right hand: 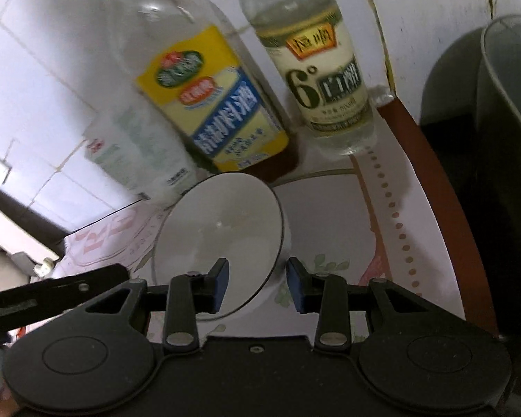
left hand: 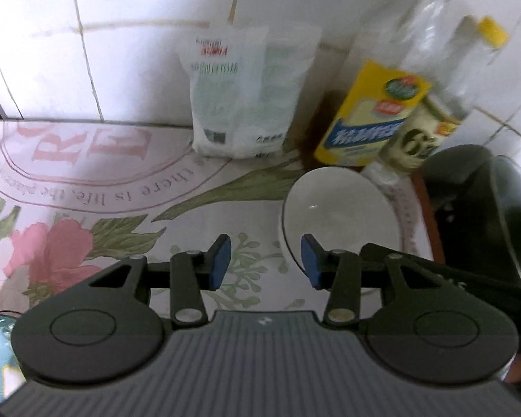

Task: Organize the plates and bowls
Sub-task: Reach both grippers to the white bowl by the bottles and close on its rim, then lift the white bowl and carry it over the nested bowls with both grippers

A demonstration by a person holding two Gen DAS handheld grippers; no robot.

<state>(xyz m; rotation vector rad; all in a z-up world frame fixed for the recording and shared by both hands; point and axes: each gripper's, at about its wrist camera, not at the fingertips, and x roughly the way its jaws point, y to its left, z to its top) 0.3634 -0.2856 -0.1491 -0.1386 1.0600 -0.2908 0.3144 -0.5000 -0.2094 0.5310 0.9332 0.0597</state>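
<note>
1. The left gripper (left hand: 265,262) stands partly open, its 2 blue pads apart with only the flowered tablecloth (left hand: 87,208) showing in the gap. It holds nothing.
2. Its right-hand pad (left hand: 311,264) overlaps the near rim of the white bowl (left hand: 340,219); whether it touches the rim I cannot tell.
3. The right gripper (right hand: 257,285) is also partly open. The near rim of the white bowl (right hand: 218,239) runs across the gap between its pads, yet the pads do not press on it, so nothing is gripped.
4. The bowl sits on the tablecloth near the tiled wall, in front of 2 bottles: a large one with a yellow and blue label (right hand: 212,111) and a smaller one with a pale label (right hand: 323,80).
5. A white bag (left hand: 243,93) leans against the wall left of the bottles.
6. A dark pot (right hand: 503,139) stands to the bowl's right, off the table edge.
</note>
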